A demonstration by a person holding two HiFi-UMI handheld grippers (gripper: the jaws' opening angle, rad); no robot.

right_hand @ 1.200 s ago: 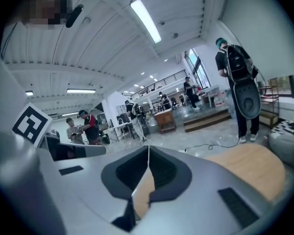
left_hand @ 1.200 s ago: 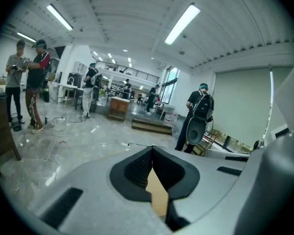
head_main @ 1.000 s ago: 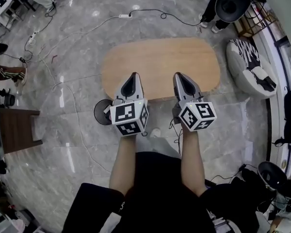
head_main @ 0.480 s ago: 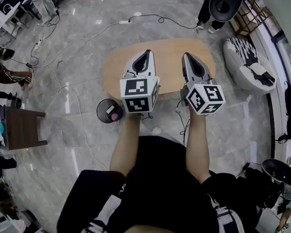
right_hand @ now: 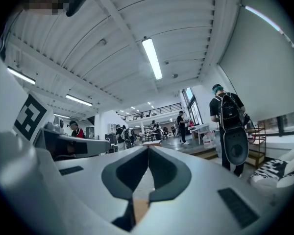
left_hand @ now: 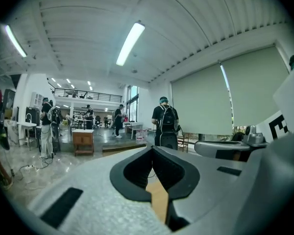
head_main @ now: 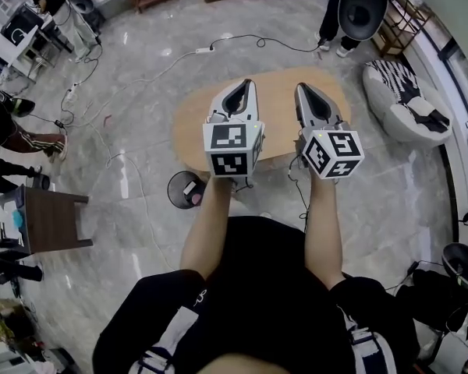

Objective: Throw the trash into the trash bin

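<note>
In the head view both grippers are held up level over a bare oval wooden table (head_main: 277, 104). My left gripper (head_main: 242, 84) is shut with nothing between its jaws; in the left gripper view its tips (left_hand: 152, 148) meet. My right gripper (head_main: 305, 86) is also shut and empty, its tips (right_hand: 148, 147) touching in the right gripper view. A small black trash bin (head_main: 172, 187) stands on the floor at the table's near left, beside my left forearm. Pink and white scraps lie inside it.
A dark wooden side table (head_main: 51, 220) stands at the left. Cables (head_main: 125, 170) trail over the marble floor. A black-and-white cushion seat (head_main: 409, 111) sits at the right. A person with a backpack (left_hand: 165, 124) stands beyond the table.
Both grippers have risen and moved forward over the table, staying shut. The bin now shows clear of the left gripper, by the forearm.
</note>
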